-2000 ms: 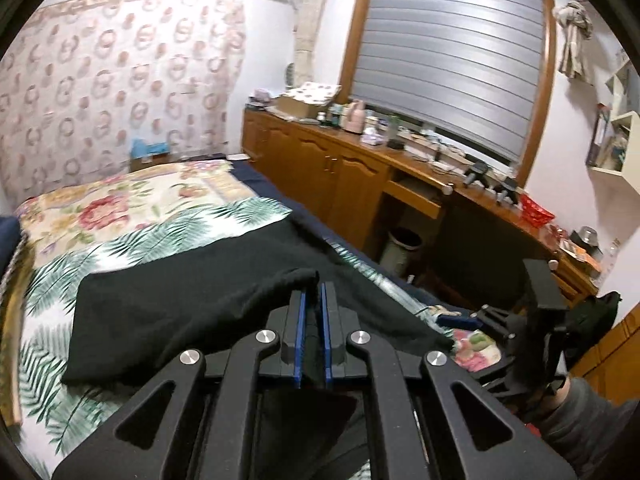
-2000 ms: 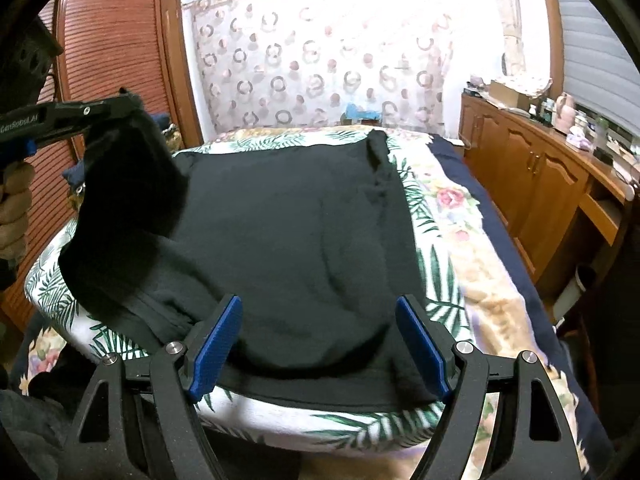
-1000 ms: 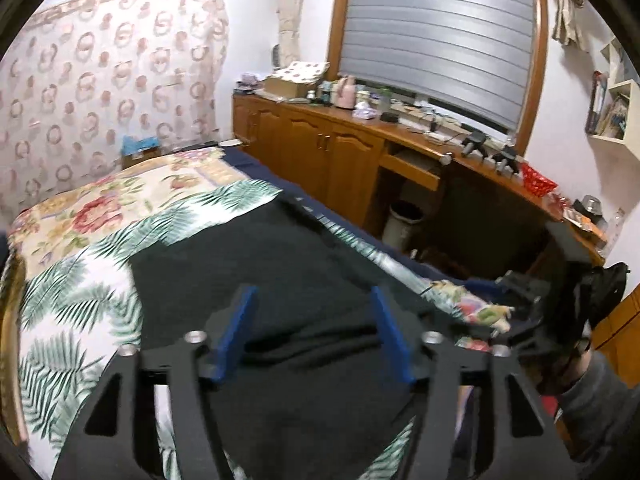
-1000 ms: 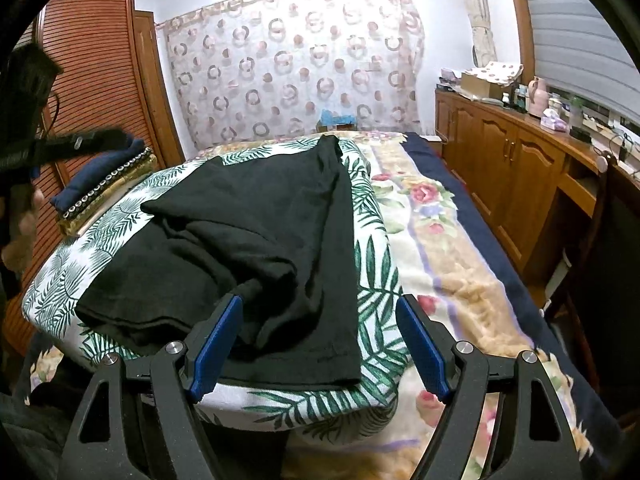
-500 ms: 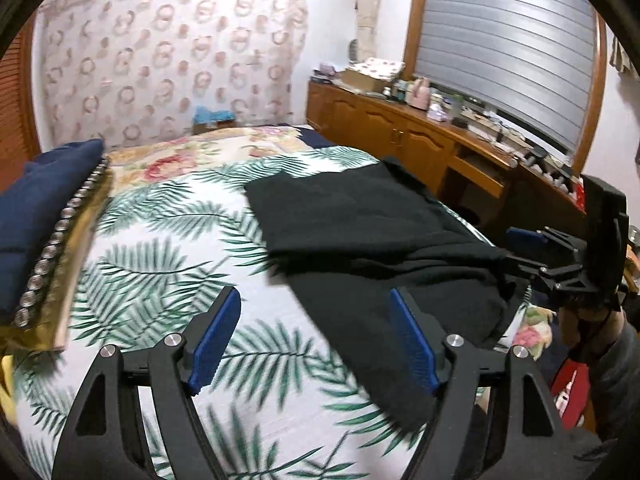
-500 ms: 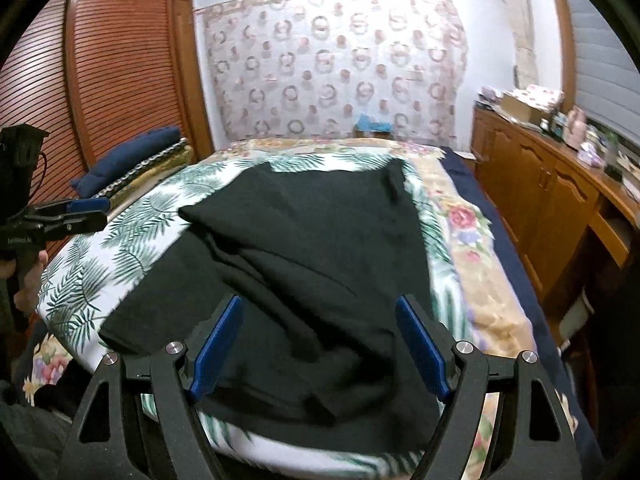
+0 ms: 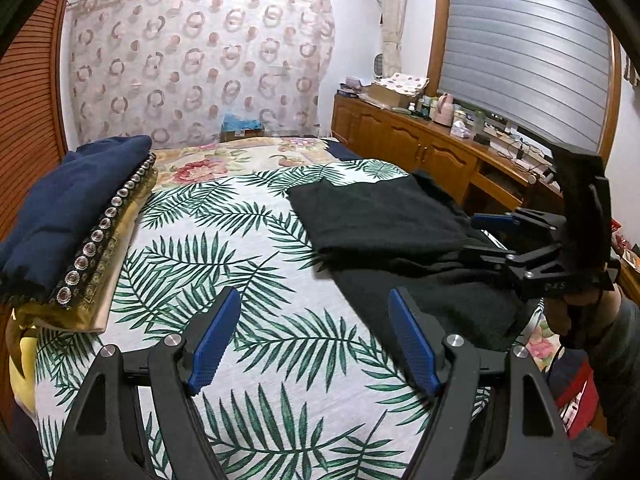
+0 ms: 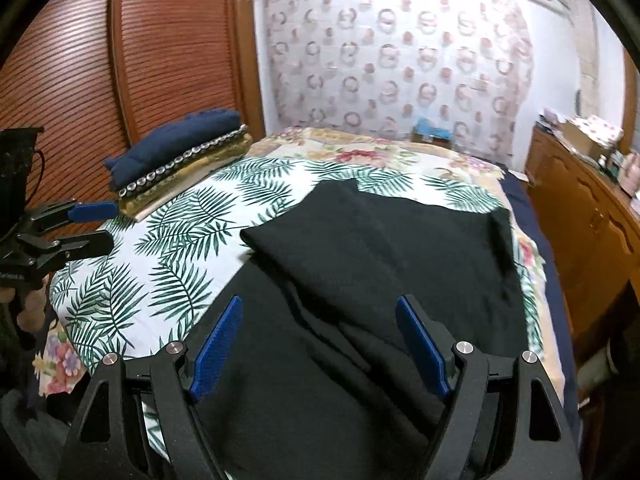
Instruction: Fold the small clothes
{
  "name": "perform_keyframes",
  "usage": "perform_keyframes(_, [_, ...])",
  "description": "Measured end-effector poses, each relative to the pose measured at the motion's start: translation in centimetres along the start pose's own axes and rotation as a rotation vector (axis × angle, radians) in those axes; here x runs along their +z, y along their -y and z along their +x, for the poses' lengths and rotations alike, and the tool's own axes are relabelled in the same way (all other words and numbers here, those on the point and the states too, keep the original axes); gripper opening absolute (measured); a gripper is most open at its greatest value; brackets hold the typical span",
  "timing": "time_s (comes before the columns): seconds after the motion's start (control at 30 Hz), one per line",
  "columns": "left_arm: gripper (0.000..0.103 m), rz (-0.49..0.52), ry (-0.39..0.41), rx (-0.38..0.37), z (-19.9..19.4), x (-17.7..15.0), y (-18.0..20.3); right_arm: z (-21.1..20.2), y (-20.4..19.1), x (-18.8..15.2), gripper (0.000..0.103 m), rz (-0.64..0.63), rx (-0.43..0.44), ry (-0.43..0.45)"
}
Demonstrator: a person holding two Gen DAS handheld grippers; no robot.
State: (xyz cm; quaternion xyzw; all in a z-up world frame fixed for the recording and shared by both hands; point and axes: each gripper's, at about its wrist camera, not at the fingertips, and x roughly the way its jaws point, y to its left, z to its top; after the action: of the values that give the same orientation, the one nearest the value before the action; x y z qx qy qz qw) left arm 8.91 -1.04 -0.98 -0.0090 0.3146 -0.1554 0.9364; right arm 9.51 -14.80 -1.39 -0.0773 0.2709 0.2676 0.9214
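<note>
- The left gripper is hanging wide open over bare palm-leaf bedspread, holding nothing.
- The right gripper, also wide and empty, is hovering above the black garment, half folded.
- A shallow pinch could be catching only 1 layer and undoing the fold.

- My left wrist camera looks down along my left gripper across the bed toward the curtained wall.
- My right wrist camera sits low over the black garment, facing the same wall.
- The 2 views share the bed, the garment and each other's gripper.
</note>
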Motion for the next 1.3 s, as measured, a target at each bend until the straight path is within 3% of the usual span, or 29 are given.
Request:
perform_keyframes(0.33, [0.077, -0.023, -0.001, 0.003, 0.1, -0.5, -0.8, 4.6, 1.0, 3.3, 0.080, -0.055, 0.067, -0.088])
perform_keyframes(0.53, [0.077, -0.021, -0.009, -0.003, 0.3, -0.8, -0.7, 8.3, 1.5, 4.4, 0.061, -0.111, 0.069, -0.169])
perform_keyframes(0.7, [0.077, -0.022, -0.017, -0.009, 0.6, -1.1, -0.6, 10.7, 1.6, 4.7, 0.058, -0.173, 0.025, -0.233])
perform_keyframes(0.77, [0.077, -0.022, -0.020, -0.009, 0.7, -1.1, -0.6, 11.1, 1.8, 4.8, 0.048, -0.196, 0.002, -0.228])
perform_keyframes(0.83, [0.077, -0.022, -0.023, -0.011, 0.7, -1.2, -0.5, 10.8, 2.3, 5.1, 0.019, -0.189, -0.003, -0.216])
perform_keyframes(0.9, [0.077, -0.022, -0.025, -0.012, 0.7, -1.2, -0.5, 10.4, 2.6, 5.4, 0.006, -0.189, 0.000, -0.200])
perform_keyframes(1.1, [0.077, -0.018, -0.024, -0.018, 0.7, -1.2, -0.2, 7.3, 6.1, 7.5, 0.004, -0.121, -0.059, -0.084])
perform_keyframes(1.3, [0.077, -0.019, -0.027, -0.024, 0.9, -1.3, -0.1, 5.8, 11.9, 10.1, 0.004, -0.035, -0.157, -0.056])
